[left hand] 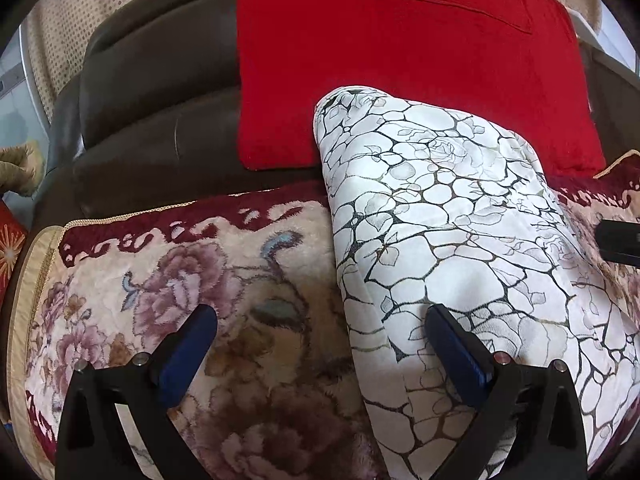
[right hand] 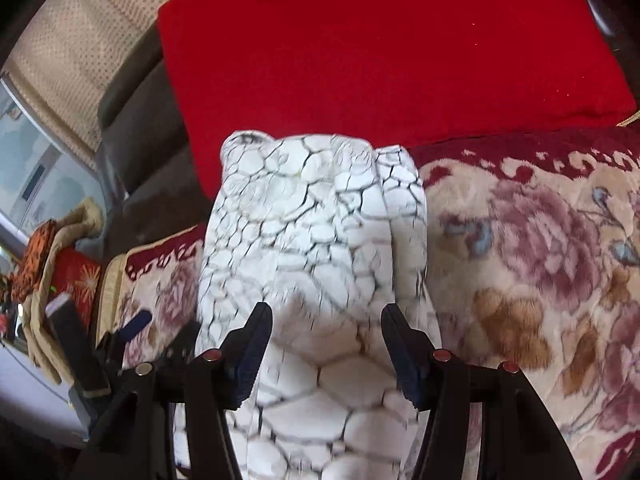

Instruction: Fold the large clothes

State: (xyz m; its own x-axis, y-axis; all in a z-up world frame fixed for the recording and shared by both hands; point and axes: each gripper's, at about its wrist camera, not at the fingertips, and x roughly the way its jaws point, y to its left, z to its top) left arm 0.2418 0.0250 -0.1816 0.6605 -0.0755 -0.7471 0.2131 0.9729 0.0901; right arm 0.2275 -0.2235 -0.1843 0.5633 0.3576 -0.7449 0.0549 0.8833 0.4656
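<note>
A: Where is the garment (left hand: 452, 216) from where you sit?

B: I see it folded into a long white bundle with a black crackle print, lying on the floral blanket (left hand: 224, 304). Its far end touches the lower edge of the red cushion (left hand: 400, 60), which leans against the dark sofa back (left hand: 152, 80).

A: And my left gripper (left hand: 320, 344)?

B: I have it spread wide. One blue pad (left hand: 188, 356) hangs over bare blanket left of the garment; the other is over the garment's left part. The garment's left edge runs between the two fingers. Nothing is pinched.

A: The right gripper (right hand: 326, 340)?

B: I hold it parted too, straddling the near end of the garment. The cloth lies between the fingers (right hand: 250, 352), but the picture is blurred there, and I see no pad pressing into it. I read it as not gripping.

A: Can either camera see the other gripper?

B: From the right wrist, the left gripper shows at the lower left, left of the garment, one blue tip up. From the left wrist, a black bit at the right edge, beside the garment, may be the right gripper; I cannot tell.

A: Anything else near the garment?

B: Left of the sofa, well apart from the garment, I see beige and orange cloths (right hand: 44, 248) heaped up, and a beige curtain (right hand: 68, 52) behind.
</note>
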